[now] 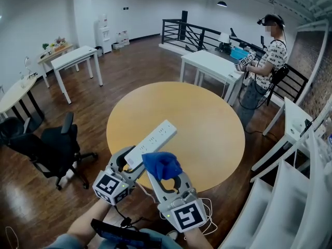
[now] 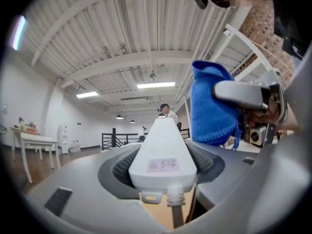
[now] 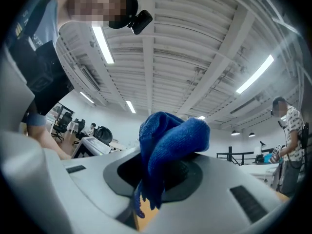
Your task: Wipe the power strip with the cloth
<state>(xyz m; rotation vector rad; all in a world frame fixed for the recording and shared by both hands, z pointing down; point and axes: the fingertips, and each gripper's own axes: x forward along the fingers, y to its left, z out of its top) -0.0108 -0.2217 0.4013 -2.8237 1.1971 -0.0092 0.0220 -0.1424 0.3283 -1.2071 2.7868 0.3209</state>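
**A:** The power strip [image 1: 154,140]: how does it lie?

**B:** Long and white, sockets facing up. It is raised above the round table [image 1: 207,134] and slants away to the right. Its cord end, which bears a pale pink label, is clamped between the jaws of the left gripper [image 1: 133,161].

**A:** And the cloth [image 1: 162,164]?

**B:** Deep blue, bunched into a soft wad and pinched in the right gripper [image 1: 166,174]. It is just beside the strip's near end; whether they touch cannot be told.

Near end of power strip [image 1: 155,136] hidden behind cloth [image 1: 162,165]; label [image 2: 163,165] txt too blurry to read.
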